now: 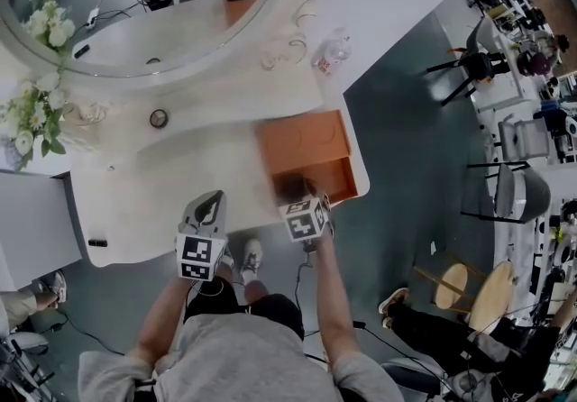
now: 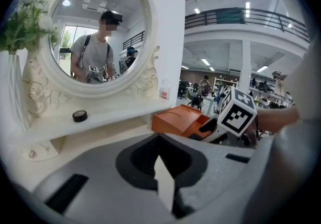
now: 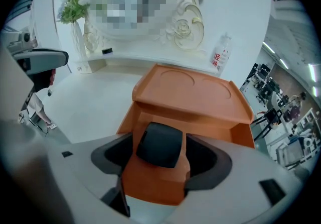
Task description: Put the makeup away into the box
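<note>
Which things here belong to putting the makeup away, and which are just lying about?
Job: compact, held in the right claw; box, open.
Lying about: bottle; flowers; mirror; round tin below the mirror, possibly makeup too.

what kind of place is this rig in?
Probably a staged vanity corner inside an open-plan lab or office hall: a white dressing table with an oval mirror, but office chairs and a railed mezzanine behind.
</note>
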`<state>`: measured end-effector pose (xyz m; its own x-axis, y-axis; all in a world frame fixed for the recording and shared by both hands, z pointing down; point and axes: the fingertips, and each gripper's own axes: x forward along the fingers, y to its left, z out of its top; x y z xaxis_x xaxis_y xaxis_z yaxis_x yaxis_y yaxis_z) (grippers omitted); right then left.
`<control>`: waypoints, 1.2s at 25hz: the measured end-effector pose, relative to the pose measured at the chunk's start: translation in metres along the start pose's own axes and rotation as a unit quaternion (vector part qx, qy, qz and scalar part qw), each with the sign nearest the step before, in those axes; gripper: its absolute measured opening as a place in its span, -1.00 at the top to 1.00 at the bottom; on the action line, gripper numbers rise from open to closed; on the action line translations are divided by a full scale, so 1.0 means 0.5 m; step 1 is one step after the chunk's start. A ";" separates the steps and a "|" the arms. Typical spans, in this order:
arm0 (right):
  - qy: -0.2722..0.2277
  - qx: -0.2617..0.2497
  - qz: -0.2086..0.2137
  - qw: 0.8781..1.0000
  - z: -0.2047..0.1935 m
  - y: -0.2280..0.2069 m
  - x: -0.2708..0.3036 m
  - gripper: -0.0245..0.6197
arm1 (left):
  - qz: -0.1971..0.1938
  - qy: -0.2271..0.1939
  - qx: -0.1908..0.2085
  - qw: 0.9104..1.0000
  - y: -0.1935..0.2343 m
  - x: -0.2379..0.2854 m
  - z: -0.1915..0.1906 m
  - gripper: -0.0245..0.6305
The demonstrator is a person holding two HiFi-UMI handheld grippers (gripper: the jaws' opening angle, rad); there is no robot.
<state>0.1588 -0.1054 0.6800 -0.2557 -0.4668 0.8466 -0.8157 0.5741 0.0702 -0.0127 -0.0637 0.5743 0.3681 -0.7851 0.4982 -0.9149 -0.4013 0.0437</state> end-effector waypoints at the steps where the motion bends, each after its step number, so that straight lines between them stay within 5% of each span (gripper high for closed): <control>1: -0.010 0.000 0.001 1.000 0.003 0.002 -0.013 -0.09 | 0.002 -0.004 0.003 1.000 -0.003 -0.007 0.009 0.93; 7: -0.114 0.003 -0.013 0.993 0.055 0.010 -0.137 -0.09 | 0.020 -0.037 0.018 0.999 -0.029 -0.052 0.065 0.93; 15: -0.284 0.034 -0.004 0.958 0.155 0.033 -0.344 -0.05 | 0.051 -0.092 0.036 0.994 -0.068 -0.133 0.158 0.93; 23: -0.396 0.035 -0.032 0.917 0.180 0.063 -0.483 0.46 | 0.082 -0.133 0.047 0.987 -0.076 -0.224 0.216 0.93; 26: -0.409 0.023 -0.048 0.911 0.178 0.084 -0.504 0.77 | 0.089 -0.145 0.049 0.984 -0.077 -0.257 0.223 0.93; 30: -0.410 0.017 -0.030 0.911 0.176 0.119 -0.510 0.88 | 0.100 -0.149 0.046 0.983 -0.070 -0.286 0.208 0.93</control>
<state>0.1300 -0.0114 0.4217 -0.5016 -0.8498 0.1617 -0.8524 0.5175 0.0754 -0.0159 0.0137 0.4111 0.2273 -0.9502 0.2132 -0.9600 -0.2555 -0.1150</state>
